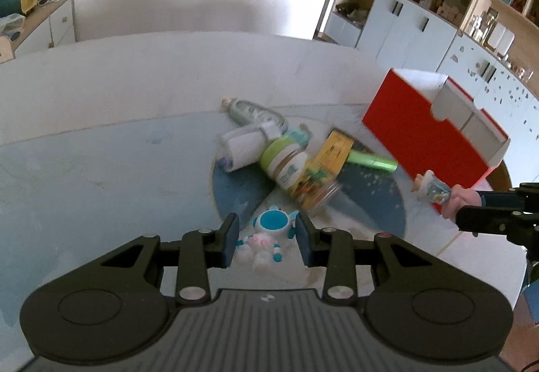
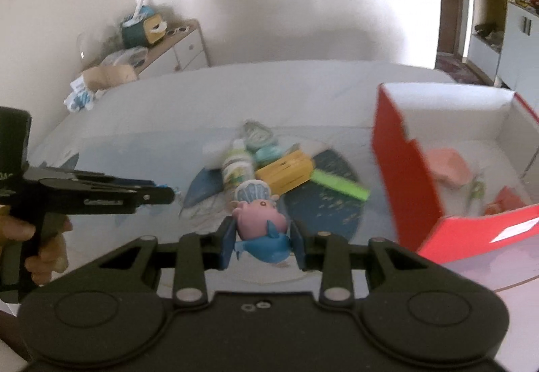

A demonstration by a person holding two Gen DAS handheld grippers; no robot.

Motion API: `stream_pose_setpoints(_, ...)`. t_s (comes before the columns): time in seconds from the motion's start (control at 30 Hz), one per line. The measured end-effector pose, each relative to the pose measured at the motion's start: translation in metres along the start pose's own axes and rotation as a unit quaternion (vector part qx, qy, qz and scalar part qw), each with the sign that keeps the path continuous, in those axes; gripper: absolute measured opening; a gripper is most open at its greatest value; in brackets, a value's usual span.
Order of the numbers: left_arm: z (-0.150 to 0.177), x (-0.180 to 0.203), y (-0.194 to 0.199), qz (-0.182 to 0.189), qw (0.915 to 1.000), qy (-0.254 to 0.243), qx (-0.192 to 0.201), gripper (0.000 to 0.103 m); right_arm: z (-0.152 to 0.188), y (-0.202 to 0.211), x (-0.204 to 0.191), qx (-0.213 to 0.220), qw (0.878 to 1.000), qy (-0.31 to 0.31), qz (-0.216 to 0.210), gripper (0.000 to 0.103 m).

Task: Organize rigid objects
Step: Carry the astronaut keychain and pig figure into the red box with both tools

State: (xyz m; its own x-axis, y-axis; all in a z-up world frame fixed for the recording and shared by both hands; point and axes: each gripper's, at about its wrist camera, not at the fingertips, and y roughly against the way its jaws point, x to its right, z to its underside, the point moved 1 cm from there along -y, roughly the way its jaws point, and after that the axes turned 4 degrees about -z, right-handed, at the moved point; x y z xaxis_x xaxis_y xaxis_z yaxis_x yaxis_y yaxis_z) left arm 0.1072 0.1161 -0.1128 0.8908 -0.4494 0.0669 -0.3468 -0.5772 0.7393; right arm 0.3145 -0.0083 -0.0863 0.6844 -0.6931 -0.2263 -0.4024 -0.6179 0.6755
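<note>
We see the red box standing open-topped at the right end of the white table, near its far edge; the table's left half lies bare. Between box and bare stretch a heap – jar, yellow carton, green stick – crowds a blue mat. Our left gripper is clamped on a white-and-blue astronaut figure. Our right gripper pinches a pink pig figure in a blue suit, raised above the mat, left of the box.
</note>
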Motion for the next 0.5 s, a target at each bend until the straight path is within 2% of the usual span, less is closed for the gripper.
stream_pose_setpoints(0.03, -0.003, 0.004, 0.002, 0.002, 1.0000, 0.002, 0.003, 0.027, -0.003, 0.006, 0.006, 0.006, 1.000, -0.001, 0.001, 0.034)
stream_pose_setpoints(0.5, -0.045, 0.090, 0.005, 0.018, 0.9993, -0.010, 0.031, 0.027, -0.036, 0.049, 0.099, 0.060, 0.998, -0.003, 0.024, 0.034)
